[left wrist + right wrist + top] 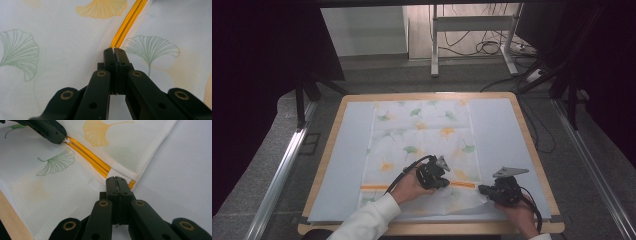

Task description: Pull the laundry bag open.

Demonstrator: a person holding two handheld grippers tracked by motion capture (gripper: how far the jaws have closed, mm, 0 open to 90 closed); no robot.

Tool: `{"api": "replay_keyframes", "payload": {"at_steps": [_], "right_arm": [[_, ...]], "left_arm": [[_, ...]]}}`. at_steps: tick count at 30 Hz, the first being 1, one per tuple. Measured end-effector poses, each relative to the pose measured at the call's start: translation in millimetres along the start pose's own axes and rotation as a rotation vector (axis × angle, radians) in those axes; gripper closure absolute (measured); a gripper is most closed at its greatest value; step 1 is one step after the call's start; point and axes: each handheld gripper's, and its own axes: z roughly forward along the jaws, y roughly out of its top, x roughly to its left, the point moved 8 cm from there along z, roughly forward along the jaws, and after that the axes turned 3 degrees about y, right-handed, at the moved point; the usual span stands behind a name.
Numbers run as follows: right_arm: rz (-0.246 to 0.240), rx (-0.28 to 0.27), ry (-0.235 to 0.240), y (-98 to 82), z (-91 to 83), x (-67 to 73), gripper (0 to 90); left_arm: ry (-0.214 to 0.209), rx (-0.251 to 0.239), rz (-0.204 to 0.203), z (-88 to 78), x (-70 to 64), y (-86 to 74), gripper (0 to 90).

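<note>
While both of my hands rest near the front edge of the table [532,150], I press my left gripper [114,50] down on a thin white cloth [422,135] printed with fan-shaped ginkgo leaves in green and yellow-orange. Its black jaws are clenched tight together, tips touching, right at the near end of the cloth's orange stripe [128,22], a narrow double band that runs straight away from them. Whether a pinch of fabric sits between the tips I cannot tell.

My right gripper [116,181] is likewise squeezed fully closed, its tips at the cloth's hemmed right edge, where the same stripe ends. The weave there looks fine and ribbed, slightly sheer, with a stitched border.

The cloth lies flat and rectangular down the middle of a smooth pale blue mat [502,130], which covers a light wooden tabletop with rounded corners. A white sleeve [367,222] covers my left forearm.
</note>
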Motion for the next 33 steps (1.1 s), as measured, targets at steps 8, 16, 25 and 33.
{"api": "replay_keyframes", "payload": {"at_steps": [8, 16, 25, 33], "right_arm": [[-0.004, -0.002, -0.003, 0.1, 0.2, 0.2, 89.9], [-0.005, 0.000, -0.003, 0.1, 0.1, 0.3, 89.9], [-0.005, 0.001, -0.003, 0.1, 0.1, 0.4, 89.9], [-0.005, 0.001, -0.004, 0.1, 0.1, 0.4, 89.9]], "left_arm": [[0.003, 0.001, -0.023, -6.8, 3.6, -10.1, 90.0], [0.011, 0.005, -0.036, -10.8, 5.3, -15.4, 90.0], [0.017, 0.013, -0.047, -16.1, 10.8, -22.9, 90.0], [0.026, 0.010, -0.072, -21.2, 15.3, -30.5, 90.0]]}}
